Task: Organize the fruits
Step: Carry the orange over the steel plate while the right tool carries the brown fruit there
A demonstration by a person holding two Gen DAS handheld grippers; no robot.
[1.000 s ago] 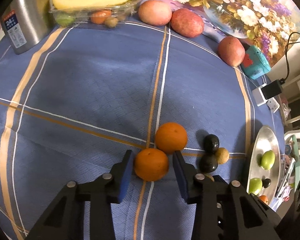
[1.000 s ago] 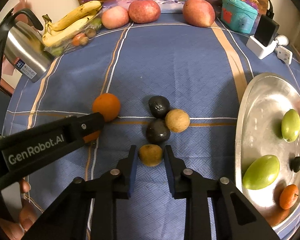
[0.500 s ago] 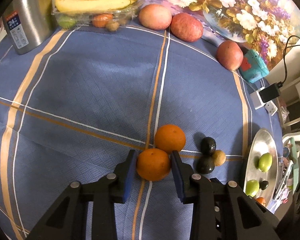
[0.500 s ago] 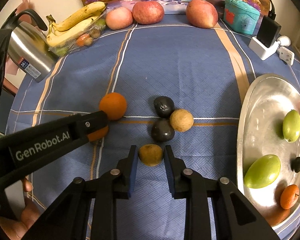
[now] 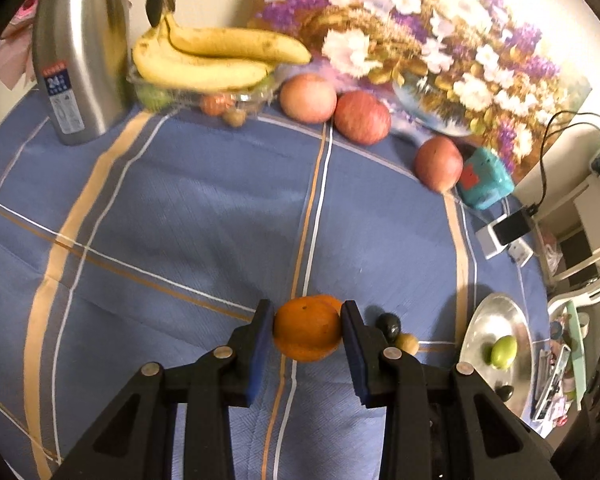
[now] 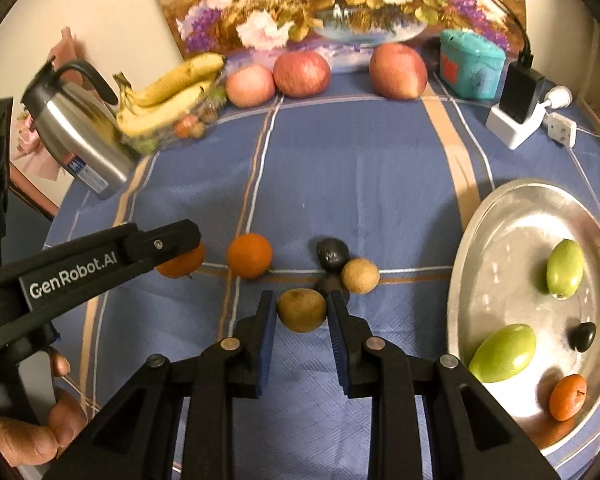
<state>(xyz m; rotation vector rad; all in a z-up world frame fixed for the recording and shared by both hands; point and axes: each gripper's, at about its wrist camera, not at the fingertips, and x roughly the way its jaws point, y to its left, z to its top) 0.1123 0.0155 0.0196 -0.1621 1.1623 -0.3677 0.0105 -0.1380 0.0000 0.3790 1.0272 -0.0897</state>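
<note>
- The left gripper [image 5: 306, 334] clamped a round orange citrus fruit [image 5: 307, 334] above the blue checked tablecloth [image 5: 204, 216].
- A second orange [image 6: 249, 255] lay on the cloth.
- The right gripper [image 6: 302, 312] pinched a small brown round fruit [image 6: 302, 310].
- The oval silver metal tray [image 6: 496, 240] held green, black and orange fruits.

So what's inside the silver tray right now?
The silver tray holds two green fruits, a small black fruit and a small orange fruit; its near edge is cut off.
</note>
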